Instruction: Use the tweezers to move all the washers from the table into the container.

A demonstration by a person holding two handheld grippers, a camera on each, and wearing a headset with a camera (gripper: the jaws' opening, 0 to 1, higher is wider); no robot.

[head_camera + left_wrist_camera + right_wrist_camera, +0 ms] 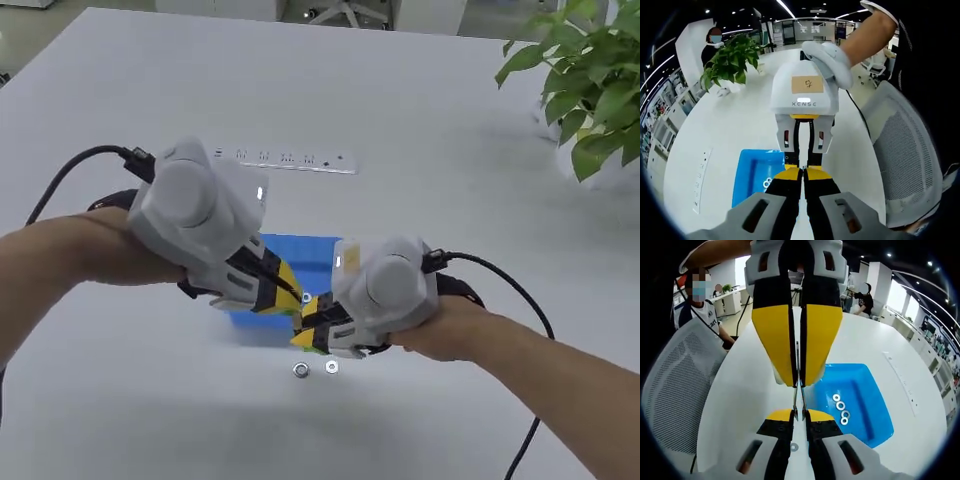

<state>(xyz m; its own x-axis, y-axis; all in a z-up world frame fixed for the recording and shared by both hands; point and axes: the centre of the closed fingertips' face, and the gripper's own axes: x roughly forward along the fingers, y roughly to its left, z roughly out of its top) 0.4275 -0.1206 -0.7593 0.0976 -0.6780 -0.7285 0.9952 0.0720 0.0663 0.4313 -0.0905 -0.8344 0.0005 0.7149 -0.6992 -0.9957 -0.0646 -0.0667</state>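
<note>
Both tools meet nose to nose over the near edge of the blue container [300,250].

- Left hand-held gripper [292,296]: reaches in from the container's left. Yellow-tipped jaws pressed together on the thin metal tweezers [797,390], seen between them in the right gripper view.
- Right hand-held gripper [308,322]: comes in from the container's near right corner, pointing at the left one. Its jaws are also drawn in on the tweezers' lower end, so both tools grip the same pair at once.
- Tweezers: run straight from one set of jaws to the other, just beside the container's rim. Too thin to make out in the head view.
- Washers in container [840,407]: four, lying in a loose chain on the blue floor.
- Washers on worktop: two, side by side and apart, just outside the container's near edge, one [301,370] left of the other [331,367].
- White worktop [150,100]: a white power strip [285,160] lies beyond the container's far edge. A potted plant [590,80] stands well beyond it to the right.
</note>
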